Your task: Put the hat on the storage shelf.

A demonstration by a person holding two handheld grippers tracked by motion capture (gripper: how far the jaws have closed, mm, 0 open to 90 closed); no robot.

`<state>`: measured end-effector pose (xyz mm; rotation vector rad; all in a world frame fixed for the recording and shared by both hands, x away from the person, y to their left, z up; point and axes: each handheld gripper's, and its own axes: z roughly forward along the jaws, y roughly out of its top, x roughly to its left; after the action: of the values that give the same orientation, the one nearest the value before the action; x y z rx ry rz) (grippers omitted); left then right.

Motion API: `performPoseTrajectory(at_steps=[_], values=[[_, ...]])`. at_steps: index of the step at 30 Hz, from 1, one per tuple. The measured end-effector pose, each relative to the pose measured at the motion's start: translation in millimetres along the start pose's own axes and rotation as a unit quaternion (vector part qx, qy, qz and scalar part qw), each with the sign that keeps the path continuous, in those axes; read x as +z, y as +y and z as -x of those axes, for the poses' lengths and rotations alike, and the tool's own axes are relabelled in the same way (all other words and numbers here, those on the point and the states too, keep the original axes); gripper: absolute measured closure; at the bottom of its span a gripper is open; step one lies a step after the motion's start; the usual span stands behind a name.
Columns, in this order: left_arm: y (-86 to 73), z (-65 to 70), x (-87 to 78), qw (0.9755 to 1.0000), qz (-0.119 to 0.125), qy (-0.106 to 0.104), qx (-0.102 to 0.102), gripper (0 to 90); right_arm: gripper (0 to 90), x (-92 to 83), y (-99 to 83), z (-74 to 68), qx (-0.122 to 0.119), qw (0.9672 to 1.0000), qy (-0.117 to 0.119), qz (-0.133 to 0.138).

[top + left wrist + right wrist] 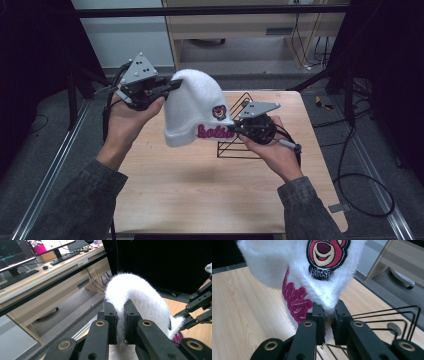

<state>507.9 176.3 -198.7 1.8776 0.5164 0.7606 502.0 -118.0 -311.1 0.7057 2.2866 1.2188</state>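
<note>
Hat: a white fuzzy knit beanie (pixel 195 107) with a folded cuff hangs in the air between the two tongs, clear of the light wooden desk (pixel 200 190).
Left tongs (pixel 176 84): clamped on the crown of the beanie; in the left gripper view the two black jaws stand together with a fold of white fleece (pixel 121 322) pinched between them.
Right tongs (pixel 234 128): clamped on the cuff edge; the right gripper view shows the jaws closed on the white rim (pixel 327 308) just below the badge.
Long axis: the beanie runs from crown to cuff on a slant, crown up at the left tongs, cuff down at the right tongs, so it is stretched between the two grips.
Black wire rack: a black wire stand of triangular frames (pixel 240 147) sits on the desk directly under and just behind the right tongs; its rods show beside the right jaws (pixel 387 315).
Key relation: the cuff opening lies at the right tongs, which are the nearer of the two to the rack; my judgement is that the next move turns on bringing that open end over the rack's top.
Badge: a round embroidered patch of a pink-red bear face (pixel 324 255), with letters beneath that read "LOTSO".
Cuff writing: magenta script stitched along the cuff (pixel 295 301); it seems to begin "Lots", the rest is hidden by the fold.
</note>
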Motion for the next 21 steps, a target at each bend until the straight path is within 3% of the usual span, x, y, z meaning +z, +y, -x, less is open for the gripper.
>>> performPoseTrajectory(at_steps=[14,21], values=[[11.3,-11.2,11.4,0.9997,0.02,0.003,-0.016,84.0,82.4,-2.3,18.7,25.3,-0.006,0.9998,-0.017,-0.003],[16.5,-11.5,27.9,0.9996,0.02,0.0,-0.02,84.0,82.4,-1.4,19.6,40.1,-0.004,0.9994,-0.033,-0.006]])
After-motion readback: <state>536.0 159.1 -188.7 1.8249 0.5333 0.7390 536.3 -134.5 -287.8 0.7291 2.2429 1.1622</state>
